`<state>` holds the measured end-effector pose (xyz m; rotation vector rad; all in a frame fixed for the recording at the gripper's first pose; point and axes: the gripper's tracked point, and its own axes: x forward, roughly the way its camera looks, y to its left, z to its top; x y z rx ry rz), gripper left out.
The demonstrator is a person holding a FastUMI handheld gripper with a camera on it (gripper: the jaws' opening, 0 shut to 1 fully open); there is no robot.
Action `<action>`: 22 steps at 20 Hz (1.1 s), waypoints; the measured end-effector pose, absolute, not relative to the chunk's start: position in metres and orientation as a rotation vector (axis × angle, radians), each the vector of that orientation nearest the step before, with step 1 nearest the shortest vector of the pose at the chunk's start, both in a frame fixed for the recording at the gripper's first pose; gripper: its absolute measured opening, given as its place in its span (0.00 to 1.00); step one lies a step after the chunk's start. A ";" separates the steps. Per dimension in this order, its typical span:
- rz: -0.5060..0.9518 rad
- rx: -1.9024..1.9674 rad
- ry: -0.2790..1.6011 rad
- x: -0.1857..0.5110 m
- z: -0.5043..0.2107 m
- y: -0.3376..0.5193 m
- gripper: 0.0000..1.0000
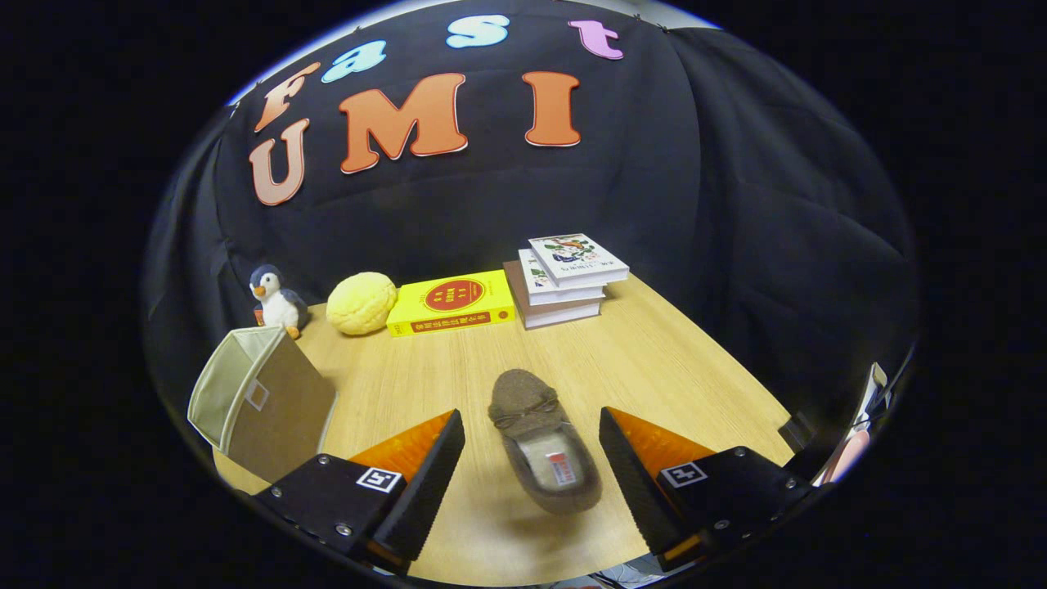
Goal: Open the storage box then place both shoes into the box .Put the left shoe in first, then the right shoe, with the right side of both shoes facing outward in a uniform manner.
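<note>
1. Our gripper hangs with its fingers spread wide and nothing clamped; the pads touch no object.
2. Between the fingers, on the wooden table, lies a brown moccasin slipper, toe pointing away from us toward the books, its pale lining and label showing at the heel end. There is a clear gap to each finger, so we judge this a lining-up for a grasp, not a grasp yet.
3. Off to the side of the left finger stands the fabric storage box, tilted, with its open mouth turned up and away from the slipper. It looks opened already, so we take the first step as done.
4. We see one slipper on the table, and cannot tell whether it is the left or the right. The box interior we see holds nothing visible, though part of it is hidden.
5. Farther back sit a plush penguin, a yellow bun-shaped toy, a yellow book and a stack of books.
6. What remains, as we judge: closing on this slipper, carrying it to the box, and setting it with its right side outward.
</note>
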<state>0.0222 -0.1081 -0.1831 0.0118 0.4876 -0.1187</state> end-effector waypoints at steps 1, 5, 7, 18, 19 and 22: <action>-0.106 0.008 0.481 0.025 -0.186 -0.111 0.99; -0.057 -0.058 0.490 0.030 -0.205 -0.124 0.99; -0.037 -0.071 0.503 0.034 -0.216 -0.128 0.99; 0.050 -0.084 0.633 0.061 -0.273 -0.148 0.99; 0.065 -0.085 0.643 0.062 -0.276 -0.147 0.97; 0.074 -0.117 0.665 0.064 -0.292 -0.153 0.84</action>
